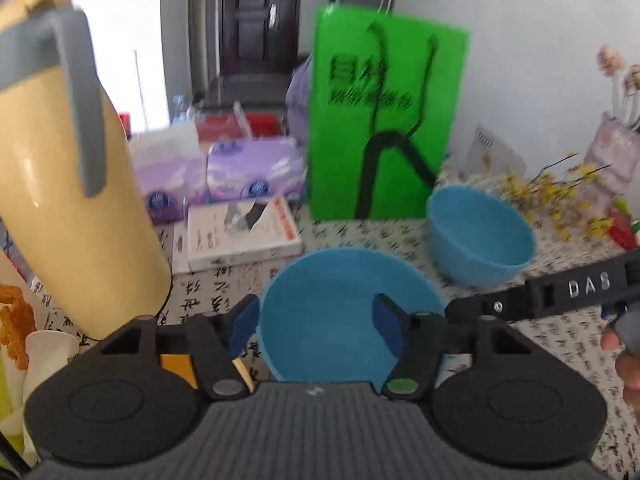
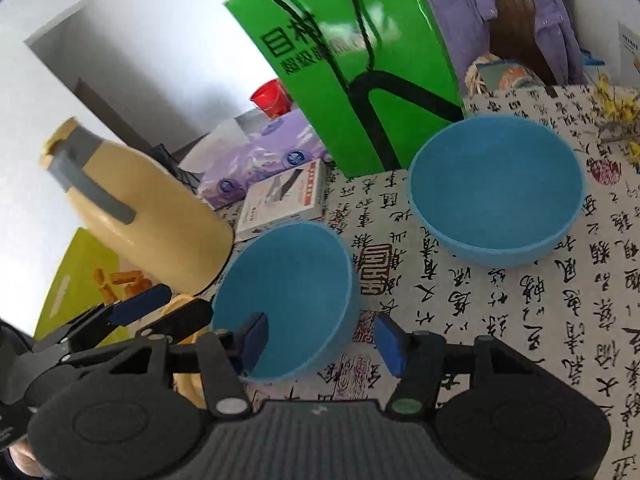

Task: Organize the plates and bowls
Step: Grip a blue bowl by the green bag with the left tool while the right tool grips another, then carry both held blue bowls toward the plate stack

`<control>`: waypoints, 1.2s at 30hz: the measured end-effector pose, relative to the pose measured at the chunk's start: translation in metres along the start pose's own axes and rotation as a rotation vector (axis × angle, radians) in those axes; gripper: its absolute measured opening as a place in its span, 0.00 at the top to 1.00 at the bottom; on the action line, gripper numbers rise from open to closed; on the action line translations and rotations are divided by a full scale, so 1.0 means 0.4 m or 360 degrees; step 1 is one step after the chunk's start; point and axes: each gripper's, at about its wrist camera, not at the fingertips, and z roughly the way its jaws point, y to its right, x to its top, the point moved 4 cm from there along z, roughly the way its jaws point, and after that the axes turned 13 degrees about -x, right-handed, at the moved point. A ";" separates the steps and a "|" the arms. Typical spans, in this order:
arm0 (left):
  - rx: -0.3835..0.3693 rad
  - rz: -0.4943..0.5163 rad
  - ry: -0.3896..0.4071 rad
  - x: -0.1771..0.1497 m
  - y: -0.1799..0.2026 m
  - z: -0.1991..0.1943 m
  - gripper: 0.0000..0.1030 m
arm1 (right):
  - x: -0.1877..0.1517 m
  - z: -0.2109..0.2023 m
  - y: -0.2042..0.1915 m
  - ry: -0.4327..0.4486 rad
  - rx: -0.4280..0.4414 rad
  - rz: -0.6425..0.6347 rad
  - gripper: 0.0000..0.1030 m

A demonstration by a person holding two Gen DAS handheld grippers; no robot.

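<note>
A small blue bowl (image 1: 320,292) sits on the calligraphy-print tablecloth (image 2: 520,320), close in front of both tools. My left gripper (image 1: 316,326) is open; its left pad is just outside the bowl's left rim and its right pad is over the bowl's inside. My right gripper (image 2: 322,340) is open too, straddling the right wall of the small bowl (image 2: 288,280), one pad inside, the other outside and clear of it. A larger blue bowl (image 2: 496,192) stands apart at the back right, also seen as the larger bowl (image 1: 480,236) in the left wrist view.
A tall yellow thermos jug (image 1: 72,184) stands close on the left. Behind the bowls are a green paper bag (image 1: 384,120), a white box (image 1: 240,236) and purple tissue packs (image 1: 252,168). Yellow flowers (image 1: 560,200) lie at the far right. A hand (image 1: 624,360) shows at the right edge.
</note>
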 end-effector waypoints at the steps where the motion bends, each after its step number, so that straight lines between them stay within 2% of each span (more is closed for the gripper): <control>1: -0.0016 -0.0017 -0.0052 0.003 -0.014 0.028 0.49 | 0.005 0.033 0.001 -0.0028 -0.0006 0.0034 0.44; 3: -0.0052 -0.0051 -0.0154 0.007 -0.037 0.079 0.58 | 0.001 0.086 0.004 -0.0066 -0.0006 0.0091 0.47; 6: -0.0005 -0.0128 -0.0250 -0.004 -0.064 0.122 0.65 | -0.017 0.140 -0.001 -0.0118 -0.0005 0.0100 0.54; 8: -0.0002 -0.0132 -0.0277 -0.007 -0.072 0.131 0.80 | -0.028 0.160 -0.004 -0.0158 0.0014 0.0115 0.67; 11: -0.0019 -0.0139 -0.0314 -0.014 -0.073 0.134 0.98 | -0.026 0.172 -0.011 -0.0155 -0.0029 0.0073 0.78; 12: -0.0008 -0.0129 -0.0313 -0.013 -0.068 0.129 0.98 | -0.023 0.170 -0.011 -0.0134 -0.0039 0.0064 0.81; 13: -0.0007 -0.0119 -0.0309 -0.013 -0.062 0.125 0.99 | -0.019 0.168 -0.012 -0.0118 -0.0061 0.0049 0.89; 16: -0.0052 -0.0085 -0.0279 -0.009 -0.033 0.108 0.99 | -0.011 0.153 -0.015 -0.0076 -0.0088 0.0004 0.92; 18: -0.0018 -0.0012 -0.0262 -0.008 -0.005 0.090 0.99 | -0.013 0.139 -0.020 -0.0051 -0.0109 -0.0049 0.93; 21: 0.0029 0.0102 -0.0150 0.005 0.030 0.037 0.97 | -0.021 0.125 -0.015 -0.0047 -0.0139 -0.0086 0.95; 24: -0.0032 0.0152 -0.0087 0.010 0.056 -0.018 0.94 | -0.029 0.108 0.018 -0.0061 -0.0141 -0.0042 0.96; 25: -0.0012 0.0179 -0.0083 0.009 0.065 -0.026 0.88 | -0.031 0.101 0.027 -0.0063 -0.0142 -0.0039 0.96; 28: 0.0094 0.0195 -0.0124 -0.005 0.087 -0.027 0.38 | -0.038 0.072 0.047 -0.0050 -0.0167 -0.0070 0.96; 30: 0.0029 0.0134 -0.0165 -0.020 0.099 -0.017 0.38 | -0.041 0.055 0.055 -0.0039 -0.0171 -0.0071 0.96; 31: -0.0020 0.0102 -0.0195 -0.027 0.104 -0.012 0.45 | -0.043 0.047 0.059 -0.0033 -0.0169 -0.0070 0.96; 32: -0.0043 0.0067 -0.0226 -0.034 0.108 -0.005 0.61 | -0.047 0.040 0.061 -0.0031 -0.0166 -0.0068 0.96; 33: -0.0023 0.0034 -0.0261 -0.041 0.111 0.003 0.68 | -0.050 0.033 0.062 -0.0033 -0.0160 -0.0071 0.96; 34: 0.0036 0.0023 -0.0273 -0.048 0.110 0.007 0.84 | -0.054 0.025 0.062 -0.0034 -0.0155 -0.0077 0.96; 35: 0.0090 0.0019 -0.0262 -0.049 0.111 0.006 0.93 | -0.058 0.016 0.063 -0.0032 -0.0165 -0.0089 0.96; 36: 0.0086 -0.0011 -0.0246 -0.049 0.113 -0.001 0.93 | -0.062 0.005 0.065 -0.0024 -0.0183 -0.0103 0.96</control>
